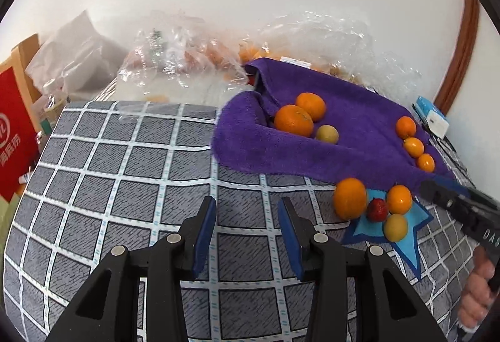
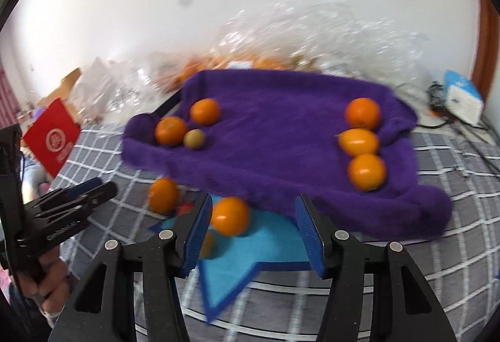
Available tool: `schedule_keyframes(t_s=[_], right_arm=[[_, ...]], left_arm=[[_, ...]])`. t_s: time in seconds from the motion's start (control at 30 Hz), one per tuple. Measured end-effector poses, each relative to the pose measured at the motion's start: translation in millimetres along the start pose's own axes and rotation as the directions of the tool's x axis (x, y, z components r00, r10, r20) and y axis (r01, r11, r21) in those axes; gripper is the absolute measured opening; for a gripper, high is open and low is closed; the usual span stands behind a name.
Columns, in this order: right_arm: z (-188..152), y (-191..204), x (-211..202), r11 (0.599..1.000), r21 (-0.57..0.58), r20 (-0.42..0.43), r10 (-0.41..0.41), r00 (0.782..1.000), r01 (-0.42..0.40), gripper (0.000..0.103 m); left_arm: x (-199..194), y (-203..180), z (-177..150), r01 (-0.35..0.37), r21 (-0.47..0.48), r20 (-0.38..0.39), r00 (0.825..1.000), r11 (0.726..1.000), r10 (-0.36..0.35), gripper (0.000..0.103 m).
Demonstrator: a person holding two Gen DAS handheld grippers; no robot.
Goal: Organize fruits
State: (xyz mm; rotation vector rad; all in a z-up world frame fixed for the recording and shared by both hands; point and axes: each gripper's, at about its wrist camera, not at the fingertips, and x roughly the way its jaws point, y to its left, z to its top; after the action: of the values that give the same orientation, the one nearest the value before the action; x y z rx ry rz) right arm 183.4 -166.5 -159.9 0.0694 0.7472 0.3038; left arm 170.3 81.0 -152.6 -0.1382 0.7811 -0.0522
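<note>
Purple towel (image 1: 343, 129) fills the right centre of the left wrist view, draped over a checked cloth (image 1: 125, 185); on it lie two groups of fruit; at its left, two oranges (image 1: 293, 120) touch a small yellowish fruit (image 1: 327, 134); at its right edge, three oranges (image 1: 413, 147) sit in a row, each touching the next. Below the towel, at lower right, a blue star mat (image 1: 412, 232) carries two more oranges (image 1: 350, 199), a strawberry (image 1: 377, 209) between them and a yellow fruit (image 1: 395, 227) in front; all four sit close together. Left gripper (image 1: 247, 229) hangs over bare cloth at lower centre; its jaws stand apart with nothing between them. Right gripper (image 2: 253, 226) is seen in the blurred right wrist view, lower centre, over the star mat; its jaws are apart and grip nothing; an orange (image 2: 230, 216) shows beyond them, just beside the left finger, untouched. Clear plastic bags (image 1: 187, 61) are heaped along the wall at top; a red box (image 1: 15, 136) stands at far left.
</note>
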Motion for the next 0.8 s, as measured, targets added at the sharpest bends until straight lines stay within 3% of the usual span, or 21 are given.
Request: schedule_keyframes(t_s=[0.17, 0.37, 0.43, 0.53, 0.63, 0.8], right_arm=[[2, 16, 23, 1.000, -0.026, -0.060, -0.017, 0.998, 0.016, 0.047], [-1, 11, 46, 1.000, 0.014, -0.123, -0.013, 0.992, 0.015, 0.042], [-1, 13, 47, 1.000, -0.005, -0.115, -0.027, 0.993, 0.026, 0.042], [-1, 15, 47, 0.999, -0.024, -0.119, -0.036, 0.992, 0.033, 0.032], [-1, 9, 37, 1.000, -0.012, -0.107, -0.023, 0.994, 0.022, 0.032], [-10, -14, 13, 0.995, -0.017, -0.069, -0.095, 0.993, 0.094, 0.032]], left_arm=[[-3, 12, -2, -0.030, -0.066, 0.016, 0.999, 0.997, 0.031, 0.039], [-8, 12, -3, -0.039, -0.056, 0.035, 0.999, 0.998, 0.042, 0.039], [-6, 12, -2, -0.034, -0.054, 0.030, 0.999, 0.998, 0.036, 0.039], [-6, 12, -3, -0.019, -0.053, 0.026, 0.999, 0.998, 0.020, 0.039], [-2, 11, -3, -0.011, -0.051, 0.004, 1.000, 0.999, 0.012, 0.039], [2, 11, -3, -0.007, -0.061, -0.013, 1.000, 0.998, 0.006, 0.039]])
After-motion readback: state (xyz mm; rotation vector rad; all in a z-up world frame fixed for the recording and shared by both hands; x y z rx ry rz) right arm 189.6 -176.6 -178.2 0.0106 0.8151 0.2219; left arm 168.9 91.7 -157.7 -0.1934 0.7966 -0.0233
